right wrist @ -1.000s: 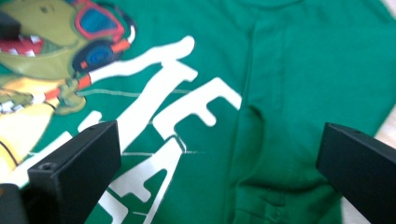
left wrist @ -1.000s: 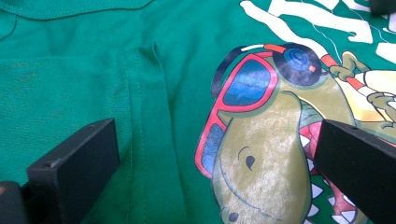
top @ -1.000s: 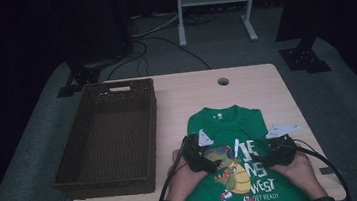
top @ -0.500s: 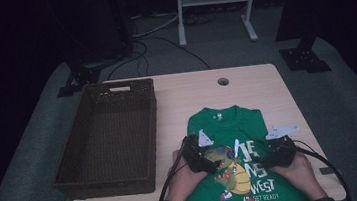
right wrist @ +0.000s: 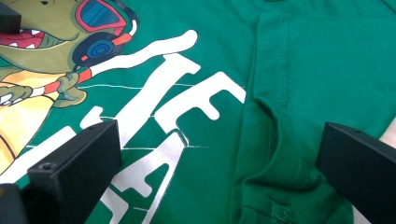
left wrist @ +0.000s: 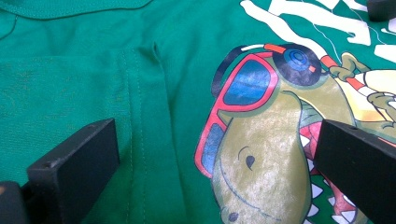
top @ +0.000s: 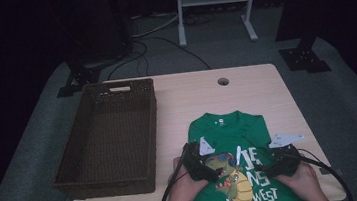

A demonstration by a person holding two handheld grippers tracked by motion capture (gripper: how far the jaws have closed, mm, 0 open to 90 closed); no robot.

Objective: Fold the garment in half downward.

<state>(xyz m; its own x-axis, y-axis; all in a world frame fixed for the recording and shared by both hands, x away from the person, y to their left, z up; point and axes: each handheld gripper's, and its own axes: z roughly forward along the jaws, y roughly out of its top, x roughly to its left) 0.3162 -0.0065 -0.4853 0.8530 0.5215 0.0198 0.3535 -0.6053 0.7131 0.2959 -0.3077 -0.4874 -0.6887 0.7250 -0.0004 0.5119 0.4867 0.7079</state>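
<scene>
You are hovering your left gripper (top: 204, 159) and right gripper (top: 279, 159), jaws spread wide and gripping nothing, over the green T-shirt (top: 230, 135) lying flat at the table's (top: 245, 88) five o'clock, seemingly readying a fold toward the basket (top: 107, 138) at nine o'clock.

Folded green dinosaur T-shirt (top: 238, 164) flat on table (top: 191, 99)

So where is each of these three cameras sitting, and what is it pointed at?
High view: above the person's side, looking forward and down on the table, basket, green T-shirt, both hands and grippers.
Left gripper view: rides the left gripper, between open jaws, close over the shirt's dinosaur print.
Right gripper view: rides the right gripper, over white lettering.
Shared: both gripper views catch the dinosaur's sunglasses.
</scene>
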